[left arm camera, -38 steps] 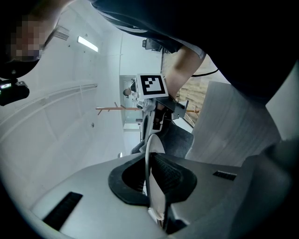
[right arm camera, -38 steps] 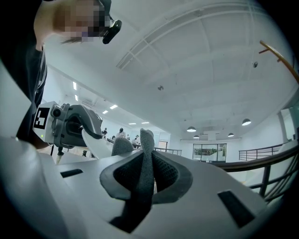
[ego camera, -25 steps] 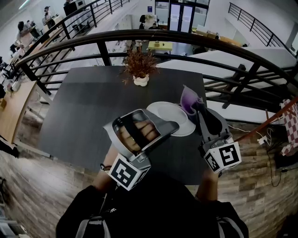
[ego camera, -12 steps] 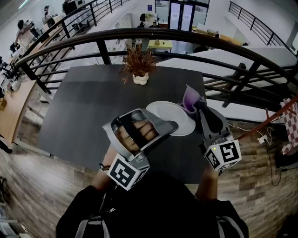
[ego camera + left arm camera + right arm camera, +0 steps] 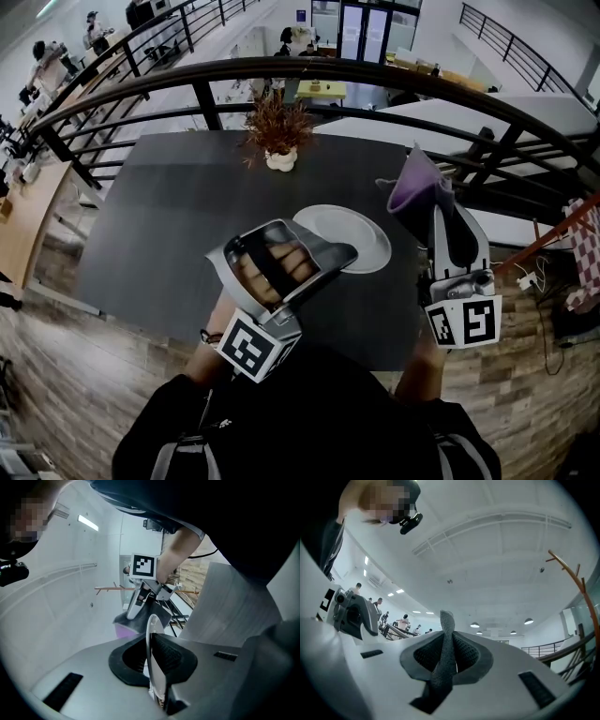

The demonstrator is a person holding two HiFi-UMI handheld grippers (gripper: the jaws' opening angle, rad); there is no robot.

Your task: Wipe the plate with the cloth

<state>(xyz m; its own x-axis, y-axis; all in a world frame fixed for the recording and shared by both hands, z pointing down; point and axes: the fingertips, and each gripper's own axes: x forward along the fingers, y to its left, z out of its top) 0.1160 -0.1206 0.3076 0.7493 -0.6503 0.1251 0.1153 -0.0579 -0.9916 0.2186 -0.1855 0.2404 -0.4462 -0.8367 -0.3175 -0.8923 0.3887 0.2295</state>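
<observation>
a: from the head view, where's the plate?

b: the plate (image 5: 361, 236) is white and sits over the near right part of the dark table (image 5: 178, 216). the left gripper (image 5: 349, 253) has its near rim. i can't tell whether it rests on the tabletop or is held just off it.

a: and the cloth?

b: the purple cloth (image 5: 417, 186) is up in the tip of the right gripper (image 5: 433, 208), to the right of the plate and clear of it. a potted plant (image 5: 279, 131) stands at the far edge, by the curved railing (image 5: 375, 80).

a: what does the left gripper view give you?

b: the plate (image 5: 151, 630) shows edge-on, a thin white line. the dark pads are pinched on it from both sides. past it is the right gripper (image 5: 140, 599) with its marker cube (image 5: 143, 566), and a bit of purple cloth (image 5: 124, 630) below.

a: and the right gripper view?

b: the jaws are pressed onto a fold of cloth (image 5: 446, 630) that stands up between the pads, grey in this light. it points up at the ceiling lamps (image 5: 528, 621). the left gripper (image 5: 354, 613) shows at the left edge, with people (image 5: 403, 622) far behind.
</observation>
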